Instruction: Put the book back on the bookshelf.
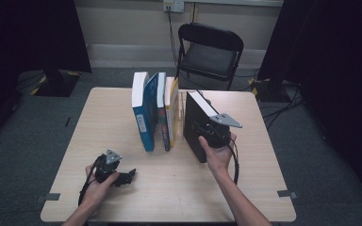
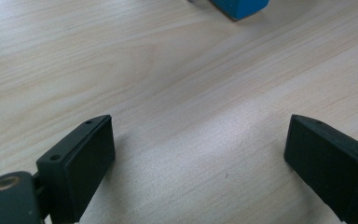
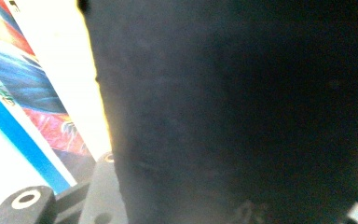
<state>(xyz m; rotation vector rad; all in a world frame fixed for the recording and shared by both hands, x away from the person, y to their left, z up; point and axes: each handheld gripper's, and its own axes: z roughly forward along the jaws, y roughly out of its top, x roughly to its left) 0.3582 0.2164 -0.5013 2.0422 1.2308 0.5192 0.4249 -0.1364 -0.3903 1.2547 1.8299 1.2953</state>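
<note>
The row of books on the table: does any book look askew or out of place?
Yes. The black book, clamped in the right gripper, stands apart from the row with a gap beside the yellow book. The blue book leans slightly. Nothing looks damaged.

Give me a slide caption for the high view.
Right gripper clamps an upright black book beside shelved books; left gripper rests open on the table.

Pale wooden table (image 1: pixel 179 188) with upright books (image 1: pixel 153 113) beside a black book (image 1: pixel 195 127).
</note>
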